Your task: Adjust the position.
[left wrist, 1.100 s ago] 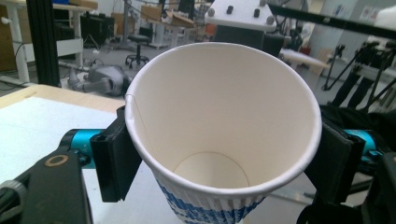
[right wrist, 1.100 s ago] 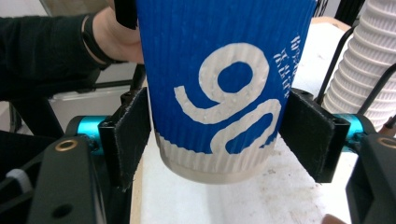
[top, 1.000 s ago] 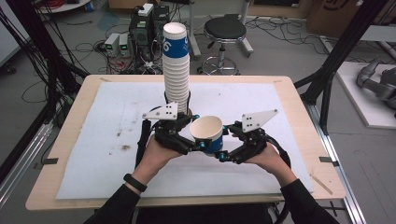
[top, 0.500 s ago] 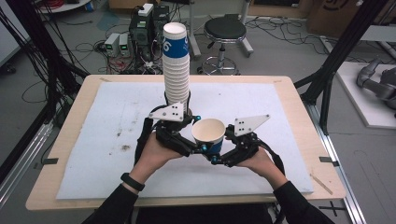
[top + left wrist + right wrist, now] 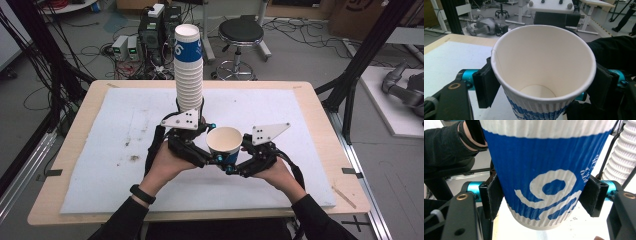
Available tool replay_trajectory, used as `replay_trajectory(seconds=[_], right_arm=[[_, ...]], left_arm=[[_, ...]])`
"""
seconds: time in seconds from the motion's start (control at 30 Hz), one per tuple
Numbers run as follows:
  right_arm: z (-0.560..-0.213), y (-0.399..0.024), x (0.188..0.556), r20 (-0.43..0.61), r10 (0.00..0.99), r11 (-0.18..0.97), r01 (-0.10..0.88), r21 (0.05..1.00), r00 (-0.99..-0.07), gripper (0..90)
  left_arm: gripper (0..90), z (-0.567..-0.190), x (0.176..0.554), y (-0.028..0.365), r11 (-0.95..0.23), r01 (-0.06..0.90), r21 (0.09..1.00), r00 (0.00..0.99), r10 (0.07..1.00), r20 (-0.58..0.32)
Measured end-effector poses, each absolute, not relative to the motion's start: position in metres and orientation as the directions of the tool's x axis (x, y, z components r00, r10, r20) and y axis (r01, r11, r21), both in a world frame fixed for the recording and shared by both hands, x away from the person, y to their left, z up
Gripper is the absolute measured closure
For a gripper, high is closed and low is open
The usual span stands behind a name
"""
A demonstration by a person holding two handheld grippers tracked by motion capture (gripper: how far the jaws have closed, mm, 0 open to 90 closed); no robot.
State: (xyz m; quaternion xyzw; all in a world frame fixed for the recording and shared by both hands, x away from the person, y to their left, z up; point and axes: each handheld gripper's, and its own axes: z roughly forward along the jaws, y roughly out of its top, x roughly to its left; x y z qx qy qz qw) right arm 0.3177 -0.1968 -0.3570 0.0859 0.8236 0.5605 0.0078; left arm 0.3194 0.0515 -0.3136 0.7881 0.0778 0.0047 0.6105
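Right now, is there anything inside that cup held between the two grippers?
No. The cup is empty: the left gripper view shows its bare white wall and most of its floor. The near rim hides the front of the floor.

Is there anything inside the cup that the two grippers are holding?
No. In the left gripper view the single cup is open toward the camera, showing bare white walls and a bare bottom.

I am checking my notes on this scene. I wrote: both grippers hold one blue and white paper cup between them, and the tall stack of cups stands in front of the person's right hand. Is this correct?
Not quite: the stack of cups stands in front of the left hand, as the high view shows. The rest holds: the left gripper and right gripper both grip the one blue and white paper cup.
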Motion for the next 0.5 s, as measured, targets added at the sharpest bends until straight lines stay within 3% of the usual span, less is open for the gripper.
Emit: replay_trajectory(seconds=[0.5], right_arm=[[-0.3572,-0.1961,0.3163,0.112,0.138,0.284,0.148,0.947,-0.984,28.9]], left_arm=[[16.7,-0.319,0.323,0.0497,-0.12,0.175,0.977,0.982,0.087,-0.165]])
